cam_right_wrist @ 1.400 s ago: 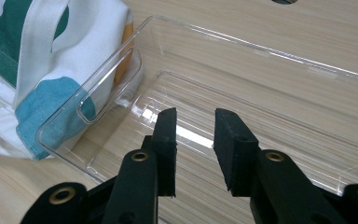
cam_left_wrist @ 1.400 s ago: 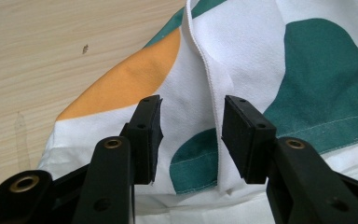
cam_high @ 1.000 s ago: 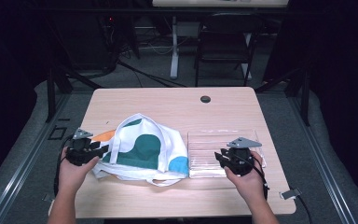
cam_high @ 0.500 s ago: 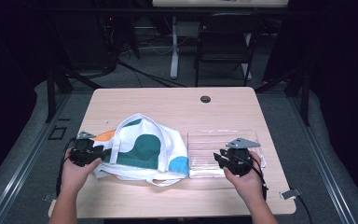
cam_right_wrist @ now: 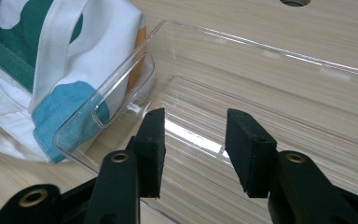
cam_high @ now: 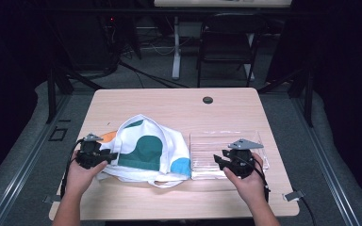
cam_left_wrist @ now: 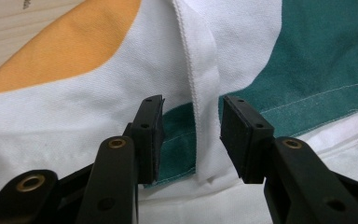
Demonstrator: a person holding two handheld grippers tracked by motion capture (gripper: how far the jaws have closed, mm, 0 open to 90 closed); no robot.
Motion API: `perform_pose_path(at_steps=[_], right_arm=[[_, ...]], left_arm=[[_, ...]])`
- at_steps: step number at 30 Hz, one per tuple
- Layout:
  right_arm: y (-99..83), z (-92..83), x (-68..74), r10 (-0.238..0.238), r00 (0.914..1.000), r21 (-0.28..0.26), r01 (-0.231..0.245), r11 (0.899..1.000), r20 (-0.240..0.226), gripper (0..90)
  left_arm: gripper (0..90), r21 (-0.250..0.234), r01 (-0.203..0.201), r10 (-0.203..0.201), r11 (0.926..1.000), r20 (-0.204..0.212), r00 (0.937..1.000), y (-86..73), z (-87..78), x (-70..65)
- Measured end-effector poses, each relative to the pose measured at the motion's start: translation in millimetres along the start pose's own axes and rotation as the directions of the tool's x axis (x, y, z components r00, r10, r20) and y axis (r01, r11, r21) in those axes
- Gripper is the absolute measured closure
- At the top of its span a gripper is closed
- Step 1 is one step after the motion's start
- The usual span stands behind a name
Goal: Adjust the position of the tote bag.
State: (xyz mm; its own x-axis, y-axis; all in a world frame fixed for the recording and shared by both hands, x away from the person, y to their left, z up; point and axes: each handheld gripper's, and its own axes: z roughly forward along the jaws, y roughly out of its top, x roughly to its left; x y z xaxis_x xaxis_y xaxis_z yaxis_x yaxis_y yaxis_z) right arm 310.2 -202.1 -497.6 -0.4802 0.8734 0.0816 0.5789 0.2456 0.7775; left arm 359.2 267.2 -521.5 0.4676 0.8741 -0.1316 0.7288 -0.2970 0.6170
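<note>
- One table (cam_high: 169, 101), pale wood, with one round dark grommet (cam_high: 208, 100) near its far edge.
- One cloth bag (cam_high: 146, 150) lies flat on the table's left half. It is white with patches: two teal, one orange (cam_high: 108, 137), one light blue (cam_high: 181, 165).
- One clear plastic tray (cam_high: 202, 146) sits on the right half, its left wall touching the bag's right edge. In the right gripper view the tray (cam_right_wrist: 270, 88) shows one slot handle cut into that wall, with the bag (cam_right_wrist: 51, 60) and one white strap seen through and beside it.
- Two grippers, one in each hand of one person; both forearms enter from the near edge.
- Left gripper (cam_high: 104, 156): at the bag's left edge, pointing toward its middle. In the left gripper view the gripper (cam_left_wrist: 191, 135) has its jaws apart, and one white fold of the bag (cam_left_wrist: 98, 93) stands upright between them. The fold sits nearer the right pad; neither pad presses on it, as far as the view shows.
- Right gripper (cam_high: 219, 162): over the tray's near right part. In the right gripper view the gripper (cam_right_wrist: 193, 149) has its jaws apart, having just been opening. They hang above the tray floor with nothing between the pads.
- One chair (cam_high: 226, 42) stands beyond the table on the dark floor.
</note>
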Motion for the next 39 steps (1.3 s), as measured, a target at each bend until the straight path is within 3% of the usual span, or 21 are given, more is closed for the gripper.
perform_pose_path(at_steps=[8, 22, 32, 39], right_arm=[[-0.7, 0.2, 2.3, 0.008, 0.9999, -0.022, -0.008, 1.0, 0.012, 56.6], [-1.0, -0.8, 5.4, -0.03, 0.9995, -0.009, 0.03, 1.0, 0.01, 73.1], [-1.2, 0.7, 9.0, -0.041, 0.9986, -0.002, 0.041, 0.999, -0.035, 75.8], [-0.4, 0.2, 13.1, -0.049, 0.9974, -0.002, 0.049, 0.999, -0.053, 80.0]], left_arm=[[61.0, 0.019, -0.014, 0.014, 0.9997, 0.003, 0.9999, -0.4, 4.6, -4.1], [77.1, 0.024, -0.028, 0.027, 0.9993, 0.024, 0.9993, -2.2, 6.1, -5.6], [87.4, 0.011, -0.041, 0.041, 0.9991, 0.026, 0.9988, -1.0, -0.4, -5.3], [87.9, -0.02, -0.055, 0.056, 0.9983, 0.027, 0.9981, 1.7, -8.0, -7.0]])
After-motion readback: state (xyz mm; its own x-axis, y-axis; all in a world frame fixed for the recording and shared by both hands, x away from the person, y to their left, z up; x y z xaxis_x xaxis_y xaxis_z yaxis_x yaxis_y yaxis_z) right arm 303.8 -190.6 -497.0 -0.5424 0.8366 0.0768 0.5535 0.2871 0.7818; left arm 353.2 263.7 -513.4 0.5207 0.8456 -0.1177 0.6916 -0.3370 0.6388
